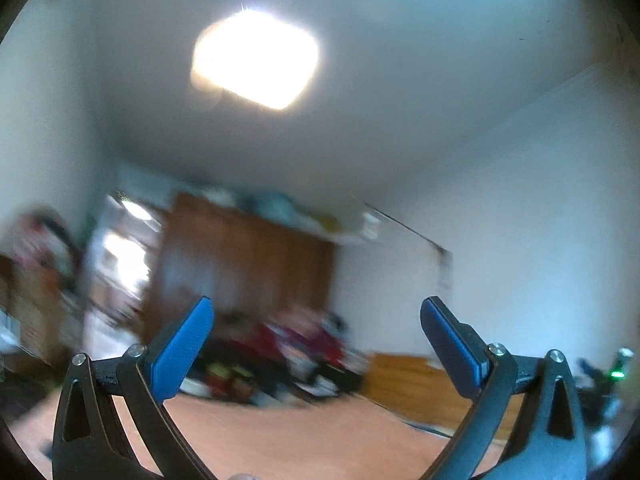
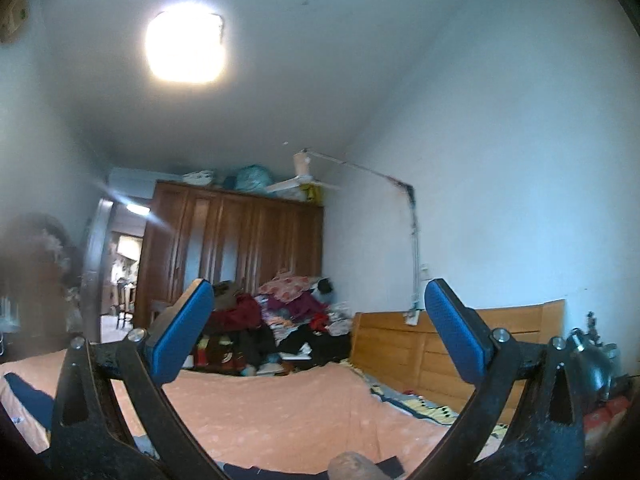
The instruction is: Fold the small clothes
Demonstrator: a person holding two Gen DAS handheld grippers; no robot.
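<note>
Right wrist view looks up and across a bedroom, with the right gripper (image 2: 318, 320) spread wide, its blue pads (image 2: 180, 336) well apart and nothing between them. Below the fingers lies a bed under a peach sheet (image 2: 280, 408). A dark navy garment (image 2: 28, 396) rests on the sheet at the near left edge, and another strip of dark cloth (image 2: 312, 470) shows at the very bottom of the frame, just under the gripper; whether the two are one piece cannot be told. At the far end of the bed sits a heap of mixed clothes (image 2: 280, 320) in front of a brown wardrobe (image 2: 236, 240). A wooden headboard (image 2: 400, 340) runs along the right wall, and a bright ceiling light (image 2: 184, 48) glares overhead.

Left wrist view is blurred and also tilted upward. The left gripper (image 1: 316, 328) is likewise released, its pads (image 1: 180, 356) far apart and empty. The peach sheet (image 1: 280, 432) fills the near bottom, the clothes heap (image 1: 280, 352) and wardrobe (image 1: 240, 264) smear behind it, and the ceiling light (image 1: 256, 60) shines above. No navy garment is visible in this view.
</note>
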